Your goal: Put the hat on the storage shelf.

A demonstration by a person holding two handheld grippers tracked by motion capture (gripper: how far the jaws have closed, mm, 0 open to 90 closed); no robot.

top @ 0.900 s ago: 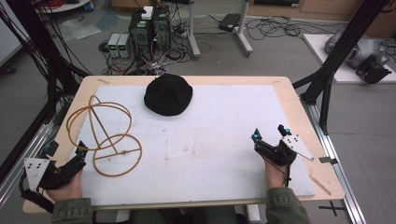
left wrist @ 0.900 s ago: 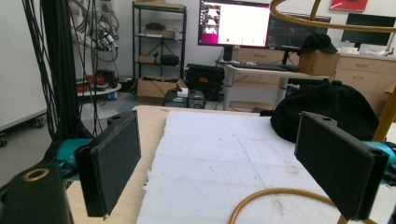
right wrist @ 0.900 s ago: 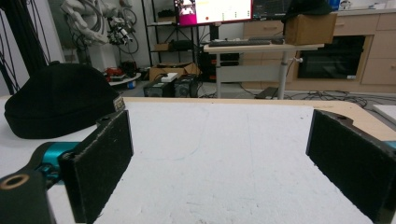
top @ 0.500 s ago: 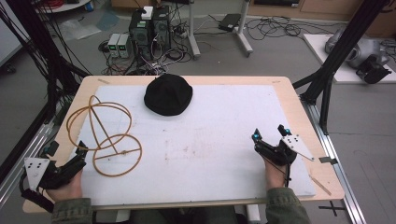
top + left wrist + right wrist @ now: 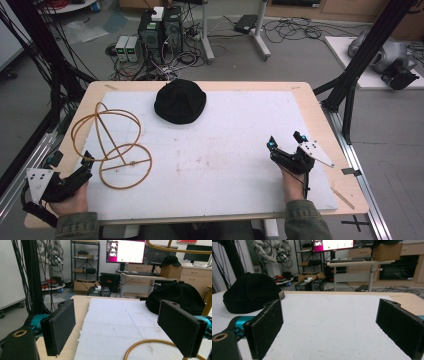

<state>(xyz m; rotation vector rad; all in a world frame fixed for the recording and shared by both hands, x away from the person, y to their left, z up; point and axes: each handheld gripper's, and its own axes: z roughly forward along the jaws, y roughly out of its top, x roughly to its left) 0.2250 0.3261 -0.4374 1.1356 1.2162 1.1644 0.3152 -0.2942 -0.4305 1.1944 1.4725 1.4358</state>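
Observation:
A black beanie hat (image 5: 180, 101) lies at the far middle of the white foam sheet (image 5: 235, 150); it also appears as the hat (image 5: 177, 296) and the hat (image 5: 249, 293) in the gripper views. A yellow wire stand of hoops (image 5: 112, 145) rests at the left of the sheet, its base hoop (image 5: 150, 343) curving in front of my left jaws. My left gripper (image 5: 89, 157) sits at the near left corner, open and empty, as the left gripper (image 5: 125, 332) view confirms. My right gripper (image 5: 285, 141) rests at the near right, open, with nothing between the jaws of the right gripper (image 5: 332, 327).
The foam sheet covers a wooden table (image 5: 320, 120) with bare edges at left and right. Black frame posts (image 5: 360, 65) stand beside the table. Computers and cables (image 5: 160, 30) lie on the floor beyond the far edge.

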